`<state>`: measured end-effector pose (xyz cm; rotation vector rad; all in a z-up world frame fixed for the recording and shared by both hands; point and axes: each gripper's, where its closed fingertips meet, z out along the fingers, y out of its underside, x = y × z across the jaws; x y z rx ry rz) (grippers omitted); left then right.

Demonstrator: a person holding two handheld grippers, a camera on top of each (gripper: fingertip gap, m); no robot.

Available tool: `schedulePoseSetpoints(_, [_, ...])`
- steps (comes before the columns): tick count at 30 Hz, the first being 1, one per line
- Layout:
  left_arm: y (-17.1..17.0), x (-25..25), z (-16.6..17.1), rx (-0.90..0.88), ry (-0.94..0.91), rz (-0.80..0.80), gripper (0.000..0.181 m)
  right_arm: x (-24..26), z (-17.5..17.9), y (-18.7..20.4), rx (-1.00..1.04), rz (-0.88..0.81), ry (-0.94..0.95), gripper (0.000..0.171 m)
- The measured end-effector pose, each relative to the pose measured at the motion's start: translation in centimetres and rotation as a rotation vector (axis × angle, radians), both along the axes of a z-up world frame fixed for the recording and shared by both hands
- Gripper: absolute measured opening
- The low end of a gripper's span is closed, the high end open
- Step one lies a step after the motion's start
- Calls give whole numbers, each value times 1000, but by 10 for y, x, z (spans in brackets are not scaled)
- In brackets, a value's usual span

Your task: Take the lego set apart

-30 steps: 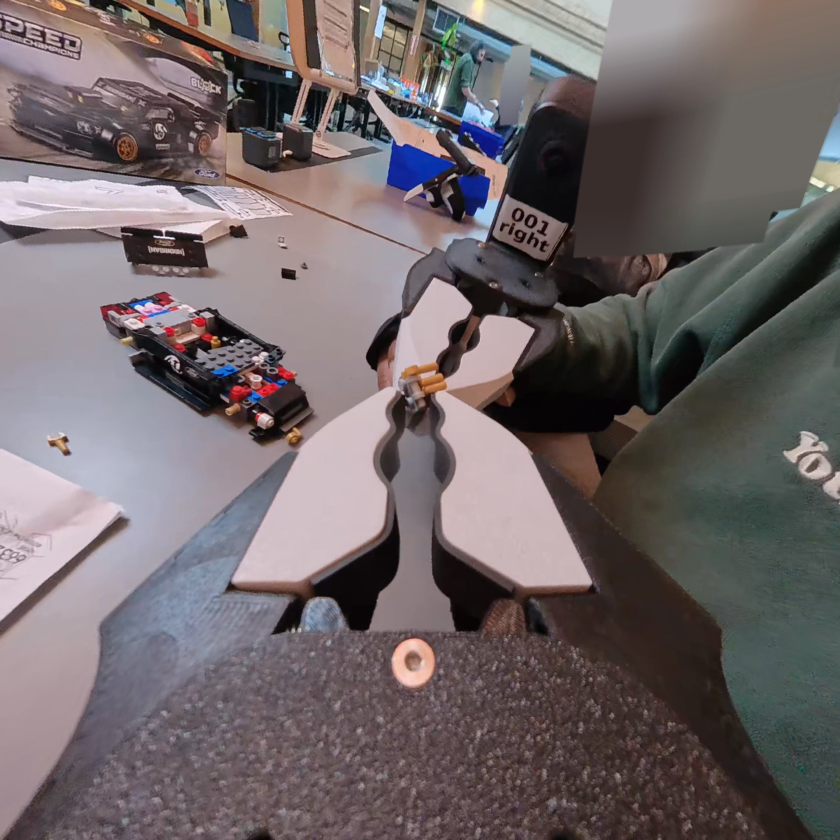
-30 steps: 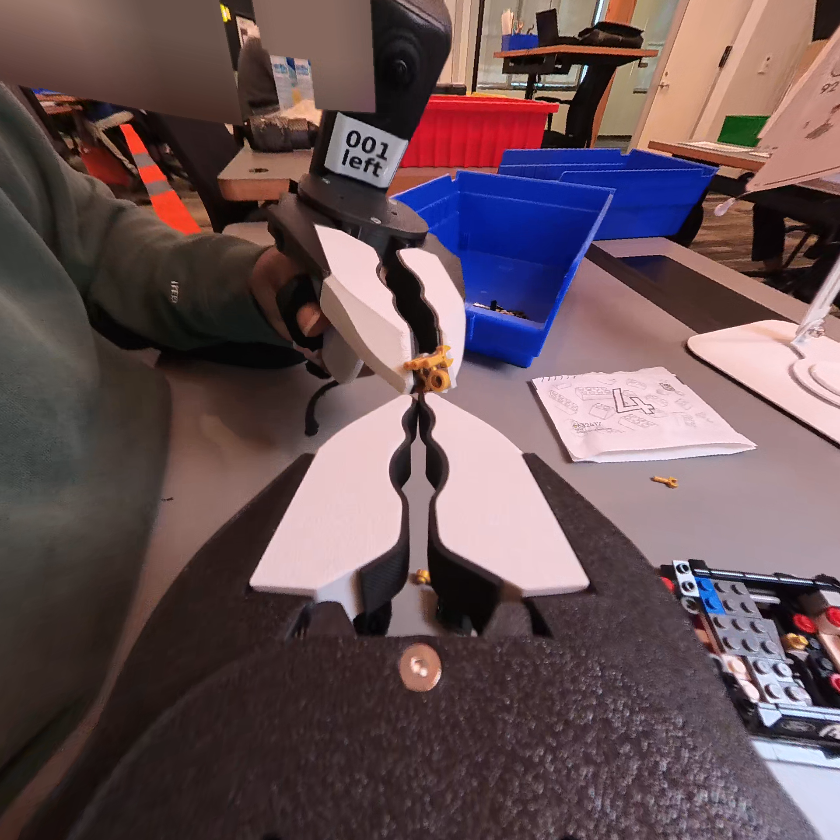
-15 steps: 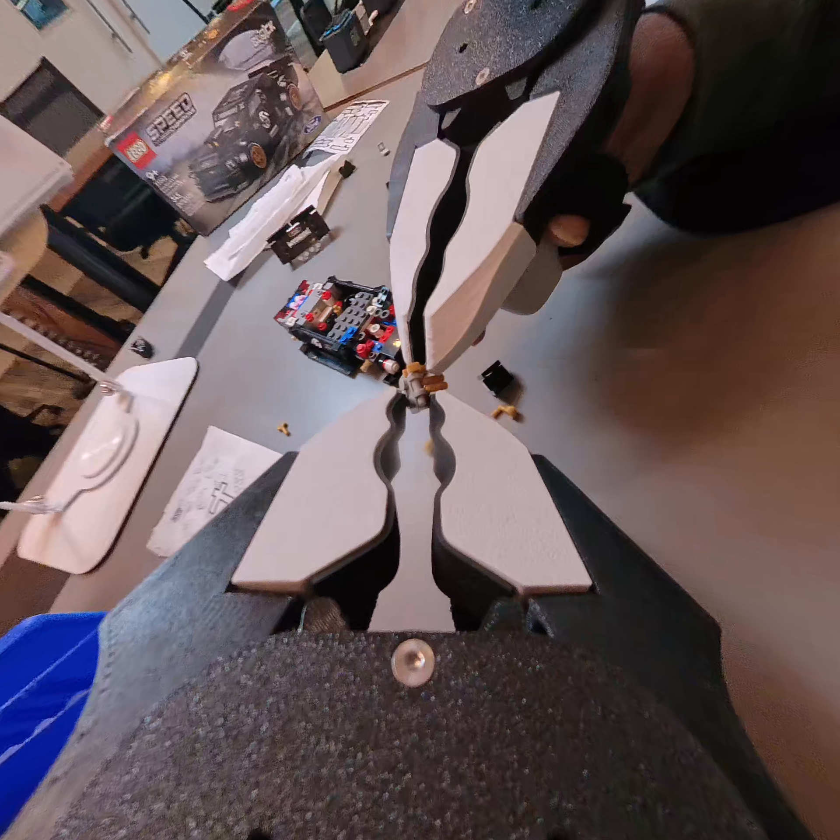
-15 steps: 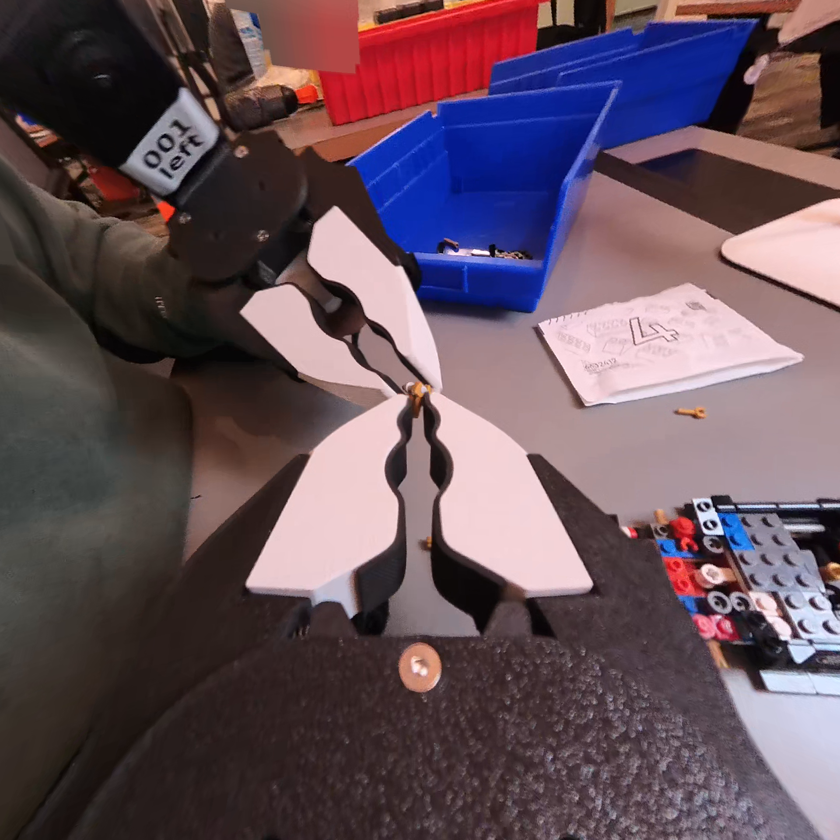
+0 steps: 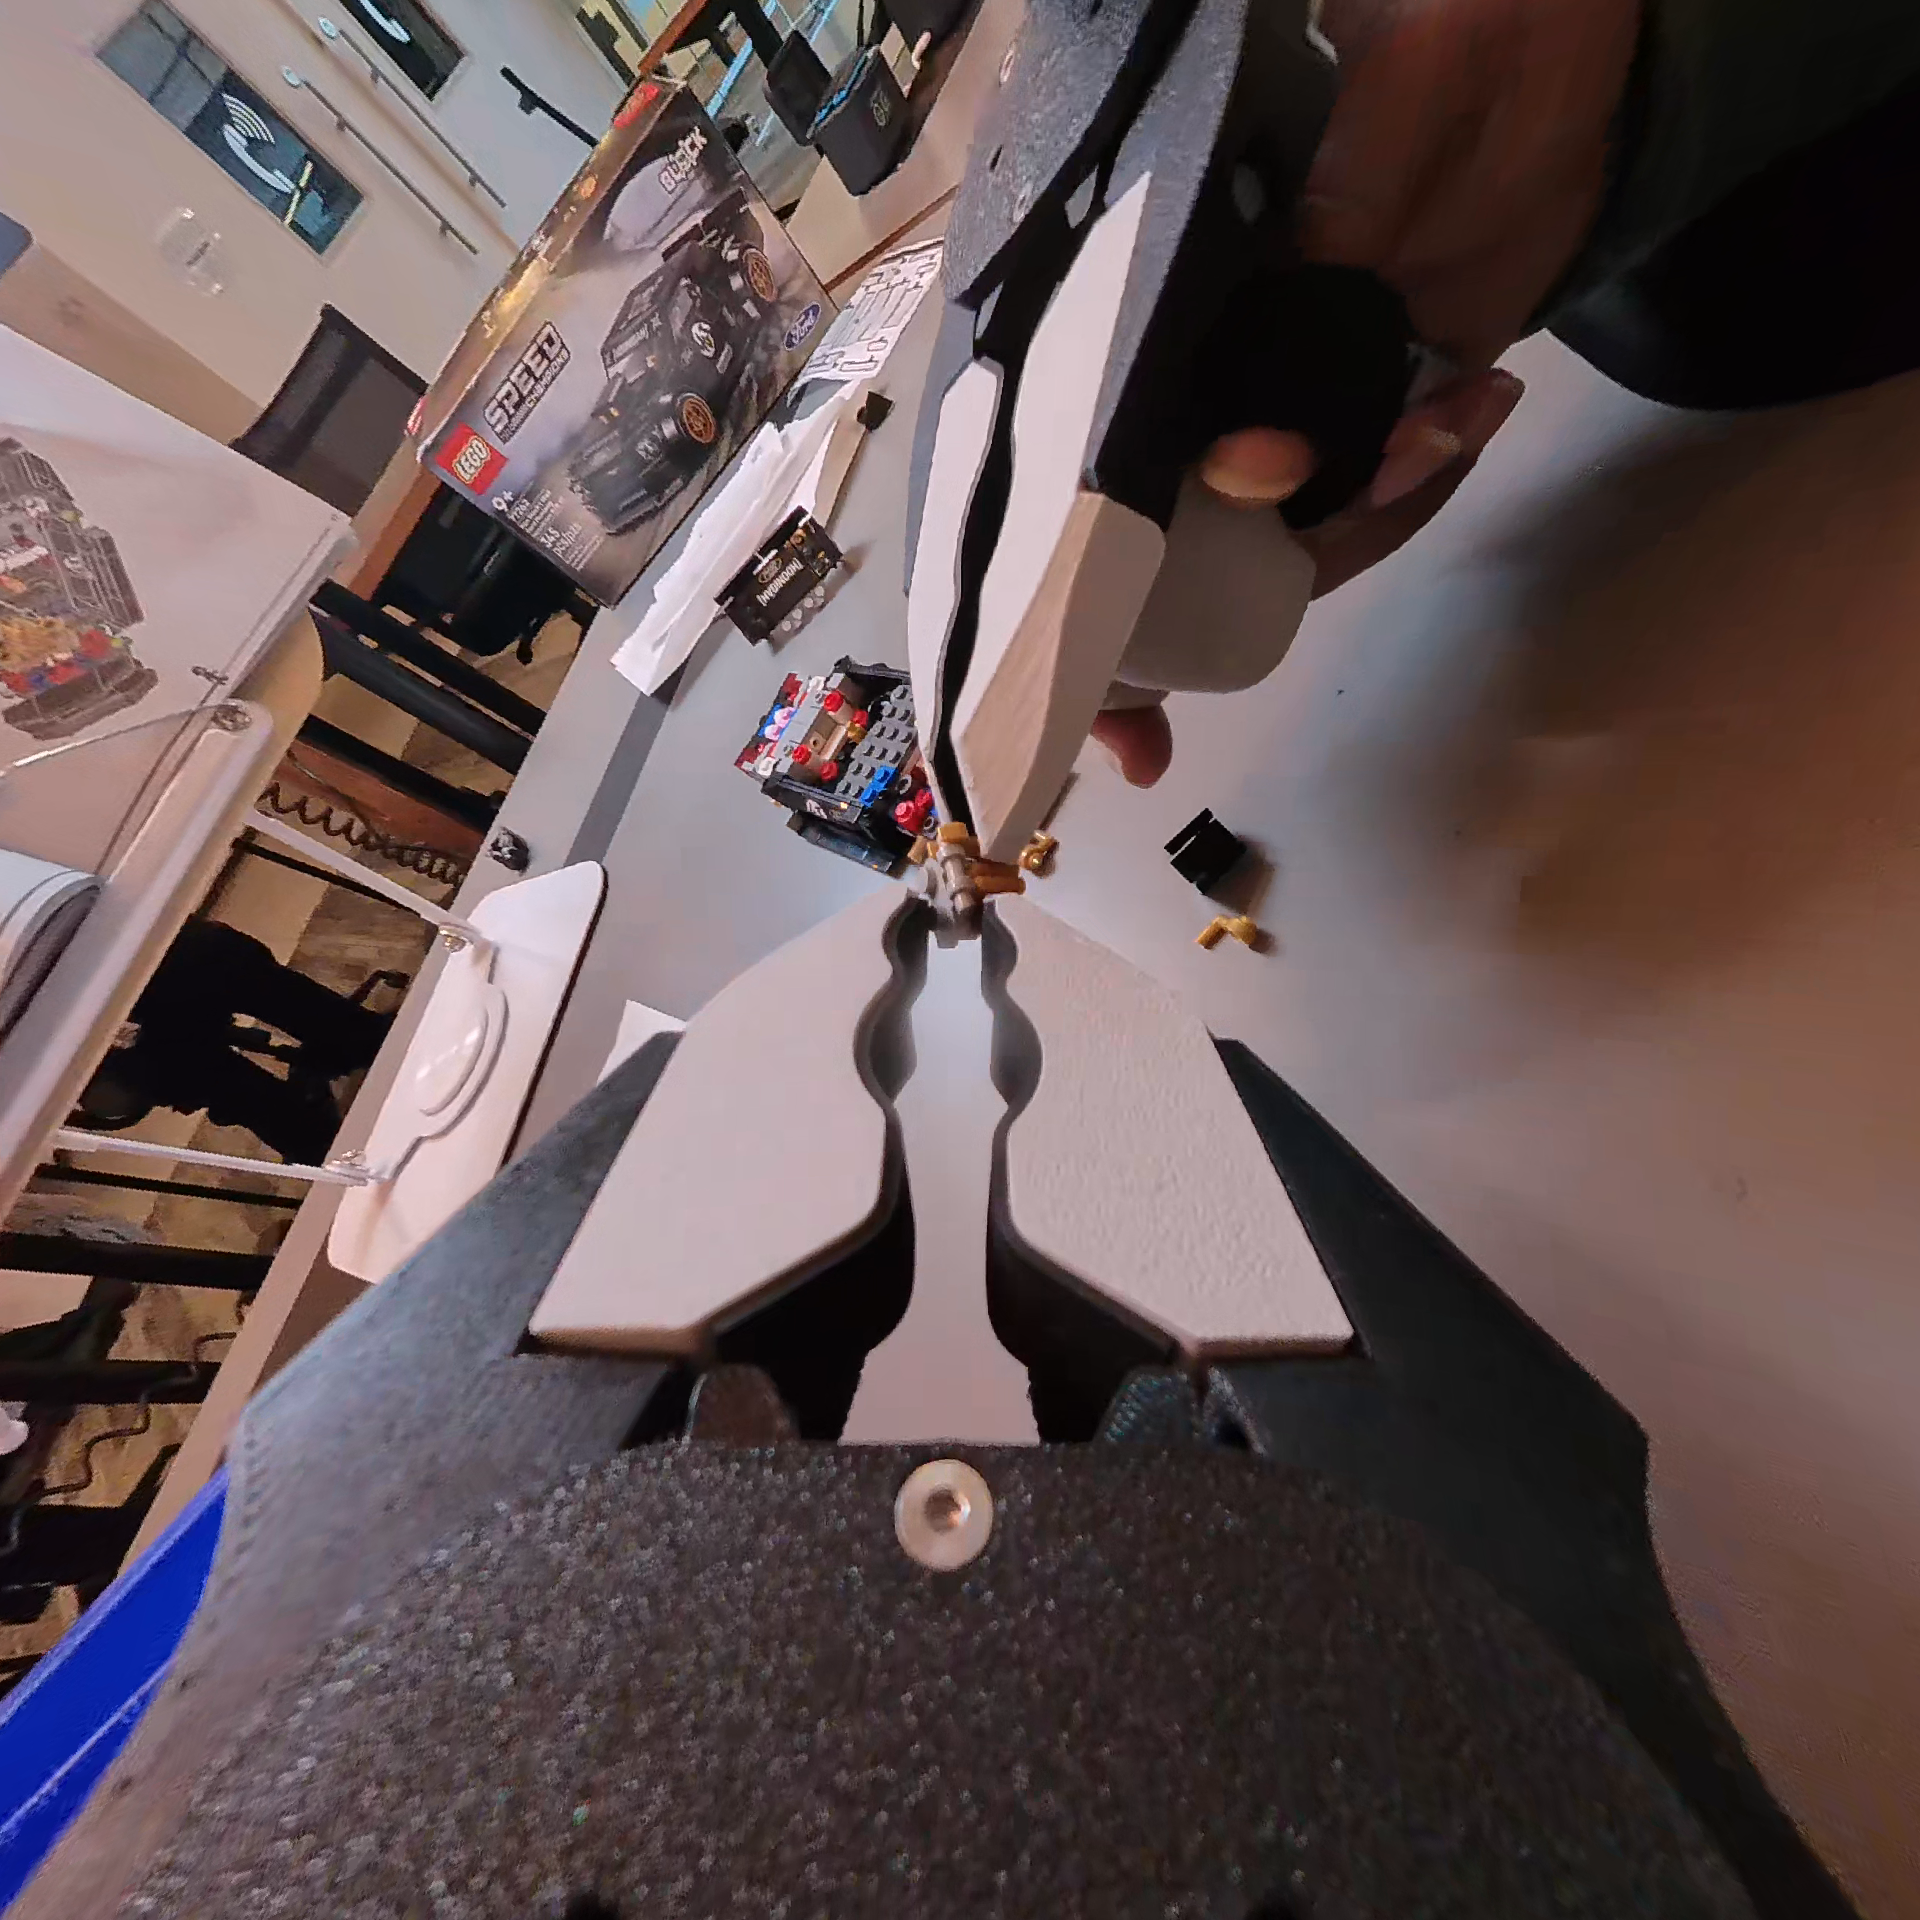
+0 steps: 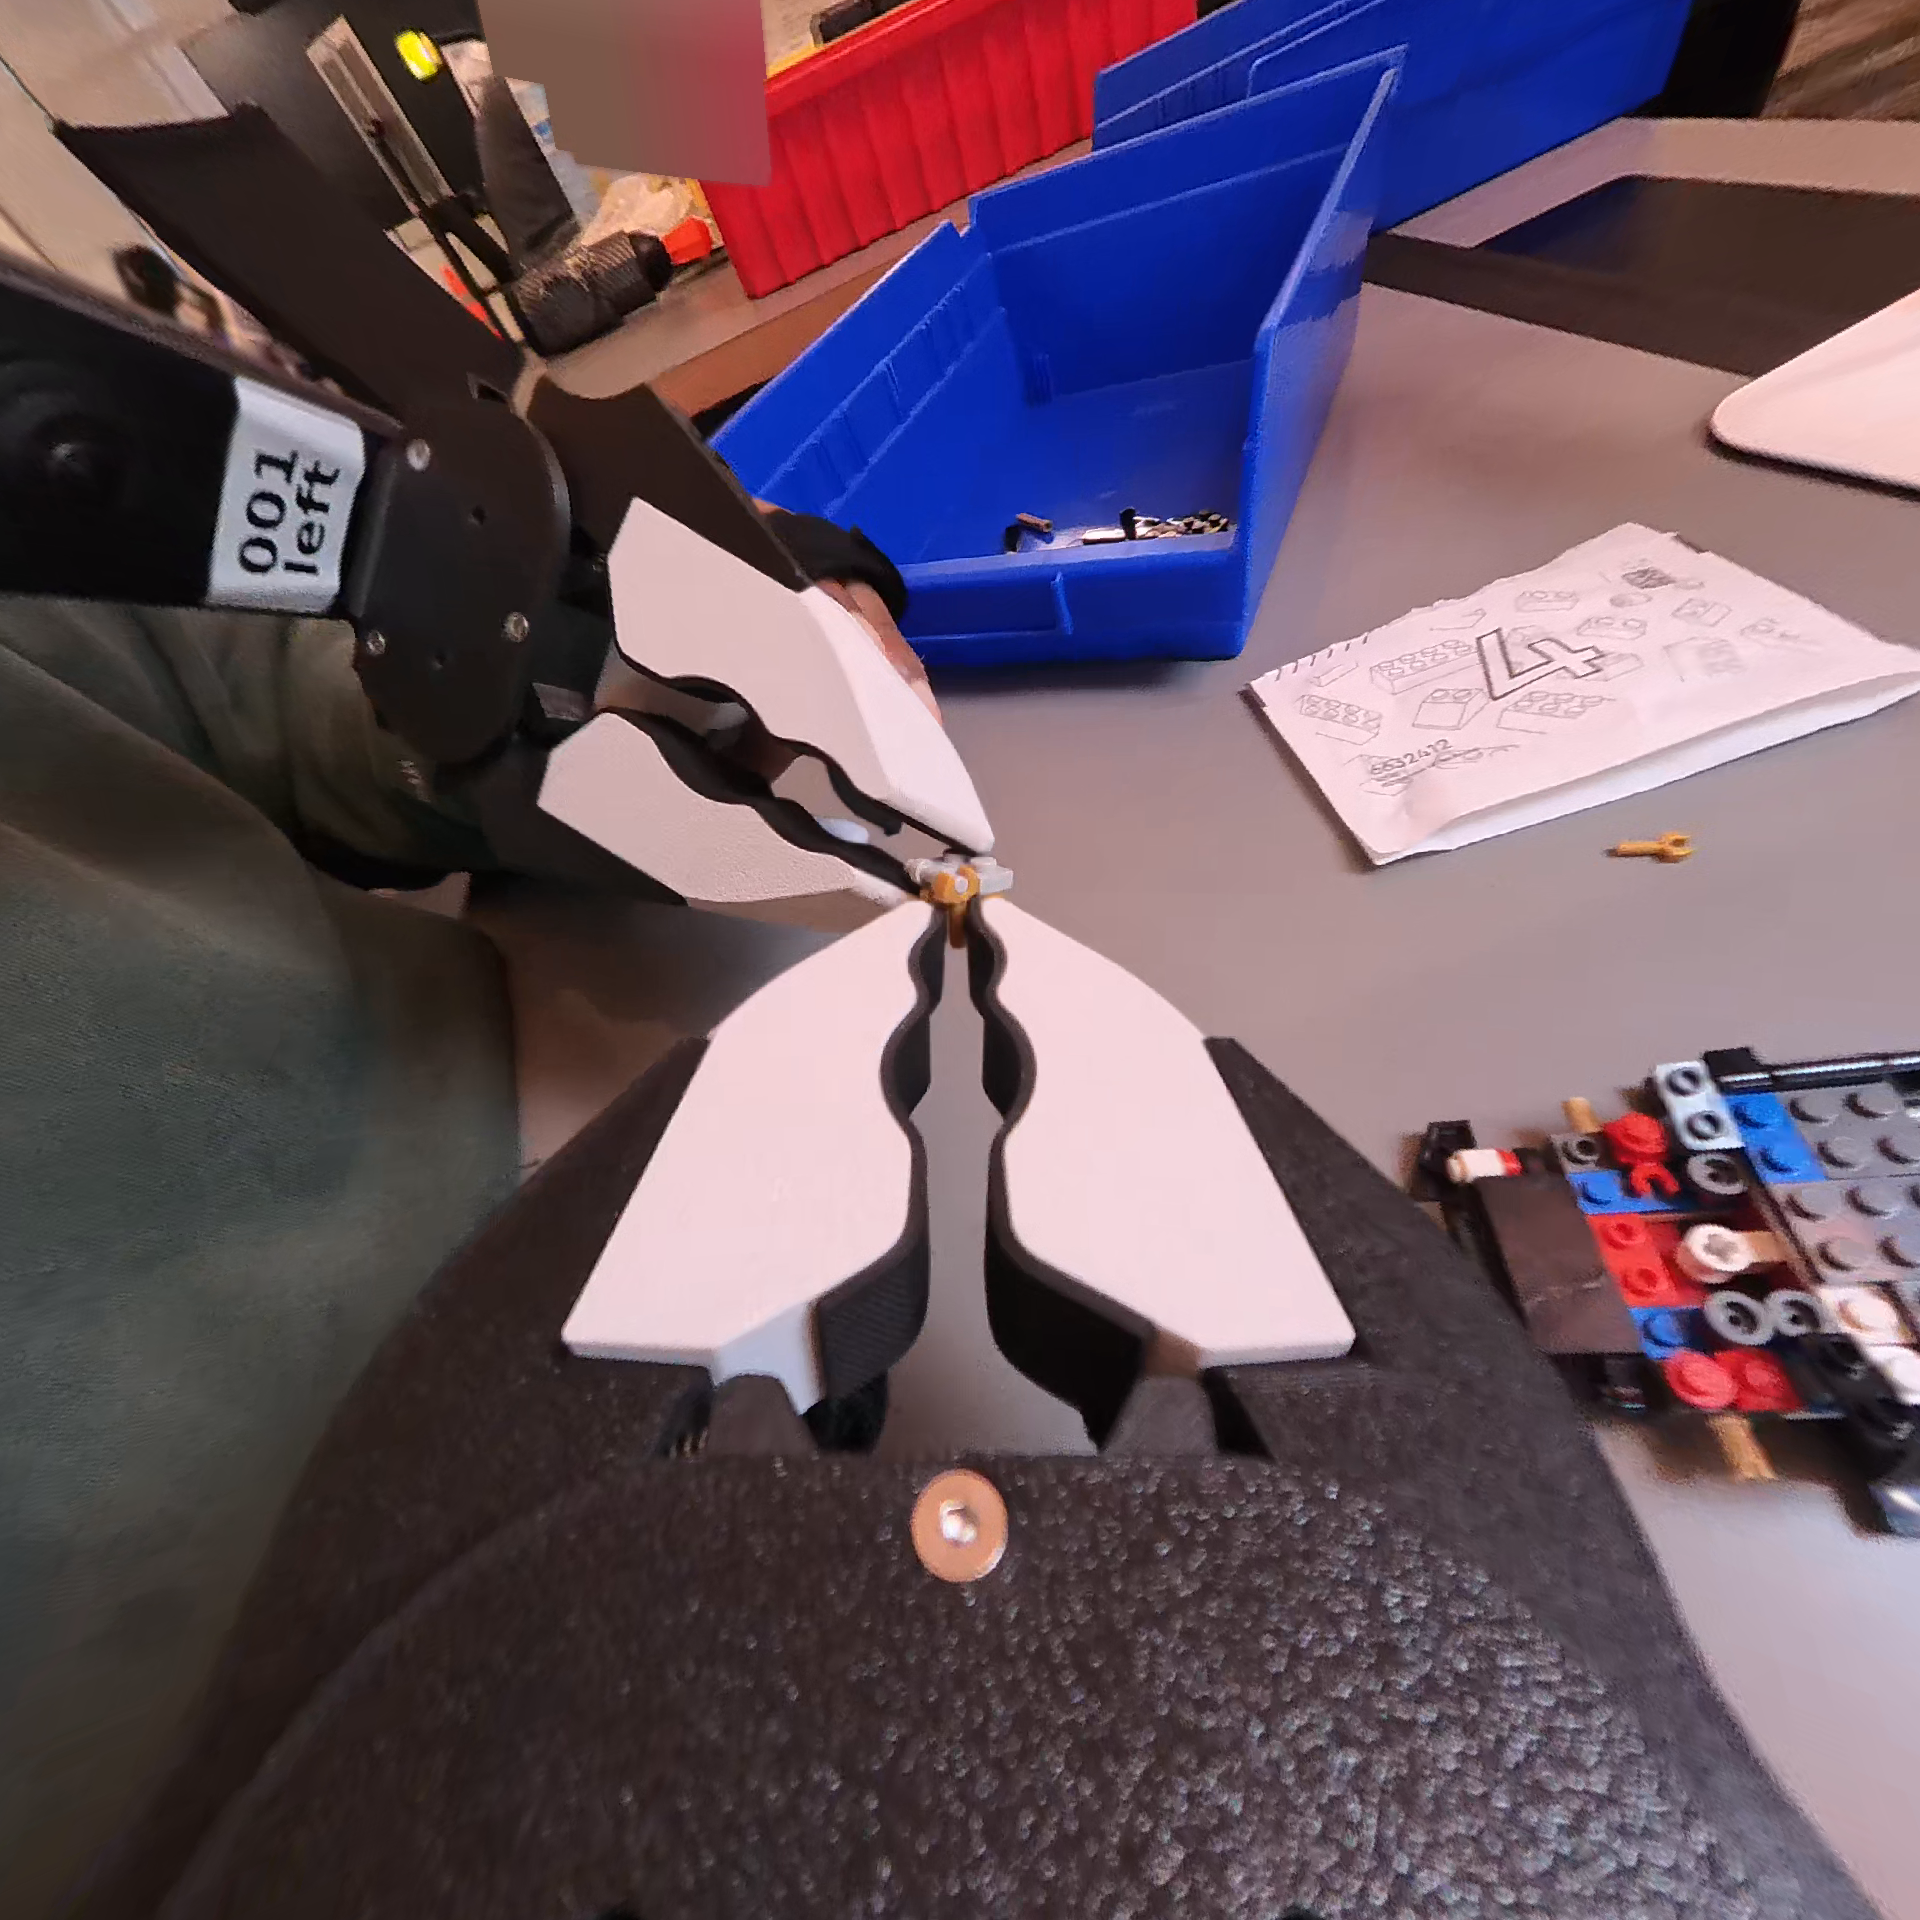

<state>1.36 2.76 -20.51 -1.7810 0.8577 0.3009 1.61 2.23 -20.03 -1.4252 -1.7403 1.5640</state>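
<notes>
Pinching one tiny grey and gold lego piece (image 5: 964, 881) from two sides, the two tongs meet tip to tip above the flat grey table (image 5: 1558, 935). The left gripper (image 5: 953, 914), with white fingers and a black body, has its tips squeezed close on the grey end of the little piece. The right gripper (image 6: 957, 914), which looks just the same, has its tips squeezed close on the gold end. In the left wrist view the right gripper comes down from the top, held by a hand (image 5: 1455, 208) in a dark sleeve. In the right wrist view the left gripper (image 6: 961, 847) comes in from the left side, just in front of a green sleeve (image 6: 208, 1143).

The half-built lego car (image 6: 1745, 1247), black with red, blue and grey studs, lies on the table to the right of the right gripper, near it but not touching. In the left wrist view the same car (image 5: 842, 769) sits behind the tips.

A small black brick (image 5: 1205, 852) and a small gold piece (image 5: 1231, 933) lie loose on the table just beside each other. Another thin gold piece (image 6: 1652, 849) lies near a white paper booklet with drawings (image 6: 1558, 686).

A blue plastic bin (image 6: 1091, 416) stands behind, with a few small bits in the bottom. A red bin (image 6: 935, 114) stands farther back. The dark car box (image 5: 634, 353) stands at the far edge of the table.
</notes>
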Motion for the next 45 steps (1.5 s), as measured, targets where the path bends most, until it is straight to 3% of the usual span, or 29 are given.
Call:
schedulePoseSetpoints(7, [-1, 4, 2, 58, 61, -21, 9, 5, 1, -3, -200, 51, -78, 3])
schedulePoseSetpoints(14, [-8, 11, 6, 52, 4, -83, 9, 12, 2, -10, -234, 129, -102, 2])
schedulePoseSetpoints(17, [-9, 11, 4, -18, -109, -92, 9, 12, 0, -11, -184, 133, -98, 3])
schedulePoseSetpoints(36, [-2, 9, -14, -147, -300, -1, 9, 14, -21, -5, -89, 123, -163, 3])
schedulePoseSetpoints(38, [8, -22, 2, -36, -287, 123, 9, 29, -39, -31, -58, 268, -260, 2])
schedulePoseSetpoints(39, [9, -34, 12, -44, -376, 138, 9, 31, -53, -45, 19, 300, -277, 3])
schedulePoseSetpoints(40, [5, -28, 15, -88, -459, 96, 9, 24, -56, -42, 129, 246, -233, 3])
schedulePoseSetpoints(43, [-3, 0, 6, -75, -349, 23, 9, 9, -22, -6, 156, 110, -113, 2])
schedulePoseSetpoints(45, [1, -4, 10, -116, -462, 27, 9, 11, -37, 0, 219, 92, -154, 3])
